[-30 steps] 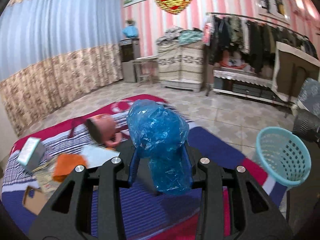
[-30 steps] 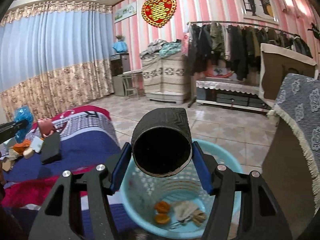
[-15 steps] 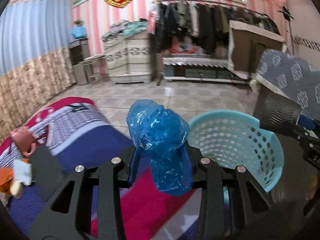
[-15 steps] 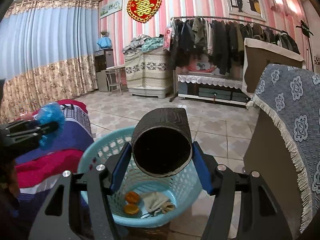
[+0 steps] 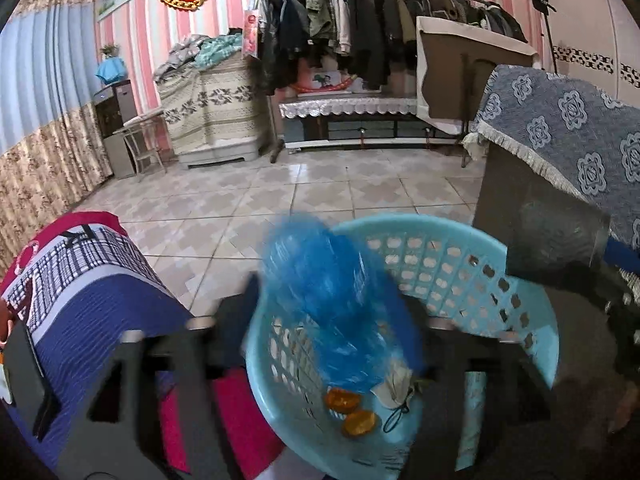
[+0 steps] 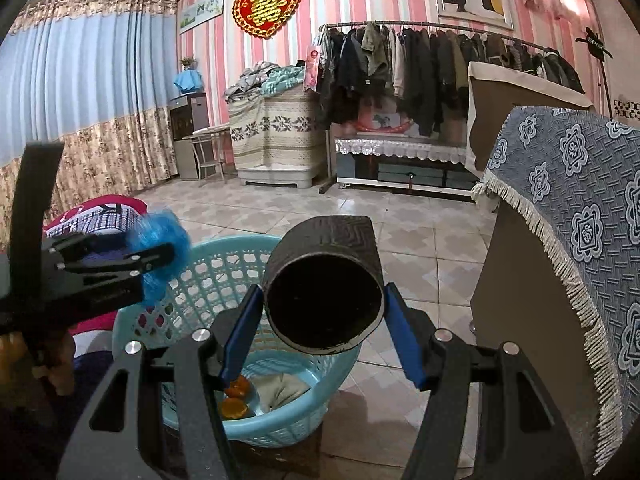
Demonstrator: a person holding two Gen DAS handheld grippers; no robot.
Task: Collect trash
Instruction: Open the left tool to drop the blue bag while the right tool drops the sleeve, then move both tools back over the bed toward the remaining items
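Observation:
A crumpled blue plastic bag [image 5: 332,300], blurred, hangs over the light-blue perforated basket [image 5: 460,236]. It is between the fingers of my left gripper [image 5: 328,312], whose jaws are opening and stand wide, no longer pinching it. The right wrist view shows that left gripper [image 6: 160,256] from the side with the bag [image 6: 160,236] at the basket [image 6: 224,244] rim. My right gripper [image 6: 320,296] is shut on a black tube [image 6: 332,232], held just above the basket's right side. The same tube [image 5: 556,244] shows in the left wrist view. Orange peels [image 5: 348,400] and a beige wad [image 5: 394,384] lie inside.
A bed with a striped blue and red blanket [image 5: 80,300] lies left of the basket. A cabinet draped in a blue patterned cloth [image 6: 568,208] stands close on the right. Tiled floor [image 5: 320,184] stretches to a clothes rack [image 5: 380,20] at the far wall.
My left gripper swung right from over the bed to above the basket, and its jaws spread apart around the blue bag. My right gripper kept hold of the tube and shifted slightly.

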